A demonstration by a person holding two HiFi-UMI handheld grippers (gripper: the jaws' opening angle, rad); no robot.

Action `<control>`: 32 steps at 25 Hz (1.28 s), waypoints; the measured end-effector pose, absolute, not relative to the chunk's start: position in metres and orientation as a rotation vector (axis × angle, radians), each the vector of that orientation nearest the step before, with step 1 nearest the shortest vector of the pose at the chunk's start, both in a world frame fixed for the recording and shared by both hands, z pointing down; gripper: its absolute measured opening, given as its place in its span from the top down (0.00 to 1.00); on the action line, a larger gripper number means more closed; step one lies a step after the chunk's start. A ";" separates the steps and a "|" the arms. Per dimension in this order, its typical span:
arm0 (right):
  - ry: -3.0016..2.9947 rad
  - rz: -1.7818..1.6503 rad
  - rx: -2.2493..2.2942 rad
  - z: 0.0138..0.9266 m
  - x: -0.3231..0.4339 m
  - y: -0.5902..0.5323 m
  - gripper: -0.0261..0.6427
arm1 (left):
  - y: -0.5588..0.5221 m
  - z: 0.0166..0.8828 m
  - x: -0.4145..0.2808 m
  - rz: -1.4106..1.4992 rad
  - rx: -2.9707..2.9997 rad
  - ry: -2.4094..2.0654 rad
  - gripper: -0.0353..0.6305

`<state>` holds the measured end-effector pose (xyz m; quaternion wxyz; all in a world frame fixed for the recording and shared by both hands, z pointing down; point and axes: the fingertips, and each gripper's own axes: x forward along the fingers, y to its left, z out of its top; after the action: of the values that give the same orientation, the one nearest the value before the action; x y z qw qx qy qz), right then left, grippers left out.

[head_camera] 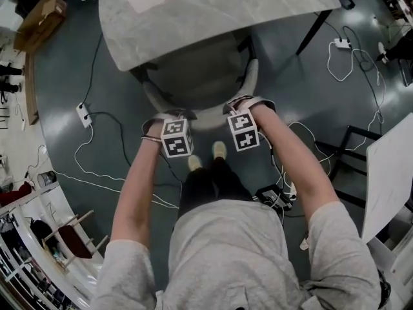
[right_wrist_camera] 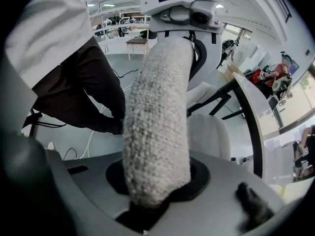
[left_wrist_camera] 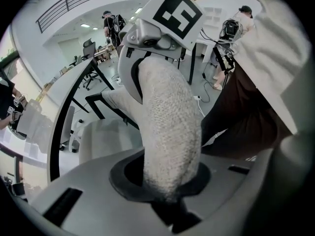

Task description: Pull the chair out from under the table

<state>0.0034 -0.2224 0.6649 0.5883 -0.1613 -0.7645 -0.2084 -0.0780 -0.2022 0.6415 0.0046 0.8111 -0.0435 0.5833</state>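
- chair position: upholstered chair (head_camera: 200,82) stood with its seat largely beneath the marble-patterned table (head_camera: 213,11). its curved backrest (head_camera: 208,116) projected past the table edge towards the person.
- tool state: left gripper (left_wrist_camera: 166,193) and right gripper (right_wrist_camera: 150,195) were each clamped on the backrest's top rim, one either side of centre, jaws closed onto the nubbly fabric.
- handling, judged: padding looked soft and would give under the pads, while the shell beneath appeared stiff. the coarse weave ought to resist slipping. weight judged moderate. the rim was the sensible hold, and an even pull on both sides should stop the chair slewing.
- surface: smooth grey floor (head_camera: 77,76), likely to let the chair slide; legs not visible.
- room: loose white cables (head_camera: 97,170) and a power strip (head_camera: 84,113) lay on the floor beside the person, a snag risk. cardboard box (head_camera: 40,21) sat well apart.
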 end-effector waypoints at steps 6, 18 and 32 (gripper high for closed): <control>-1.776 -0.501 -0.364 0.667 0.004 -0.206 0.81 | -0.184 0.648 -0.081 1.856 2.538 -0.142 0.82; -1.775 -0.468 -0.360 0.665 0.004 -0.180 0.80 | -0.162 0.642 -0.079 1.837 2.550 -0.097 0.82; -1.782 -0.451 -0.334 0.667 0.019 -0.159 0.80 | -0.143 0.642 -0.063 1.842 2.559 -0.067 0.82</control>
<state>0.0189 -0.1595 0.6675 0.5945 -0.1436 -0.7669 -0.1943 -0.0631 -0.1430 0.6422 -0.0061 0.8114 -0.0213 0.5841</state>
